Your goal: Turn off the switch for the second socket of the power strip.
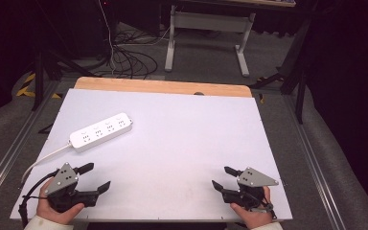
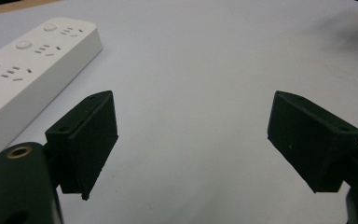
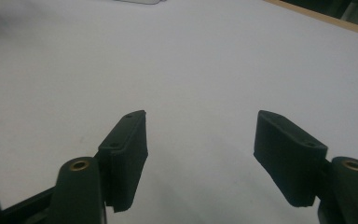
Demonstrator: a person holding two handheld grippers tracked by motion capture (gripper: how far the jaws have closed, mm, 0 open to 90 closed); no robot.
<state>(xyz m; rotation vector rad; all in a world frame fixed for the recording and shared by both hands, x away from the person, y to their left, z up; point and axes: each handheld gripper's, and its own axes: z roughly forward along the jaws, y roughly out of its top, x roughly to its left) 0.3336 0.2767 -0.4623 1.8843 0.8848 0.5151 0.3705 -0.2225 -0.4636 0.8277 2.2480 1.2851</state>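
Note:
A white power strip (image 1: 101,132) with several sockets lies on the left half of the white table (image 1: 182,139), its cord trailing off toward the left edge. In the left gripper view the power strip (image 2: 25,70) sits at the upper left, beyond the jaws. My left gripper (image 1: 97,176) rests near the front left corner, held by a hand, jaws wide apart with nothing between them. Over at the front right, my right gripper (image 1: 222,177) is open and empty too. The left gripper (image 2: 193,140) and the right gripper (image 3: 200,156) both look over bare white board.
A wooden strip (image 1: 163,86) runs along the table's far edge. Metal rails (image 1: 316,167) flank the table on both sides. Behind it, cables (image 1: 124,52) lie on the floor beside a white desk frame (image 1: 206,28).

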